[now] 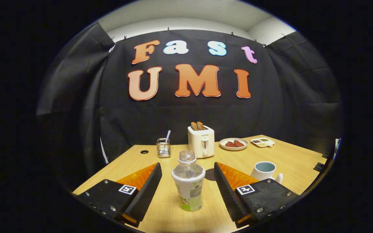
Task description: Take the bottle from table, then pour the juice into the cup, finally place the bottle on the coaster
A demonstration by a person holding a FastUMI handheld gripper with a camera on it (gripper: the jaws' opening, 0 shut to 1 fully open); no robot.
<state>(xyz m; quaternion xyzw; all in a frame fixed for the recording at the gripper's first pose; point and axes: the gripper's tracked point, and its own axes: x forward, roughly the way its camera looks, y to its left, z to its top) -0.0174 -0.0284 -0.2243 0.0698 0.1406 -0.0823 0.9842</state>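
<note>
A wooden table (pixel 290 155) is seen; at its far edge a white toaster (pixel 201 141) with two slices stands, a plate (pixel 234 144) beside it. The gripper (pixel 188 179) is held wide open, nothing grasped. Between its fingers the clear plastic bottle (pixel 188 181) stands upright, label unreadable; the cup (pixel 265 171) and dark round coaster (pixel 210 174) lie beyond.
</note>
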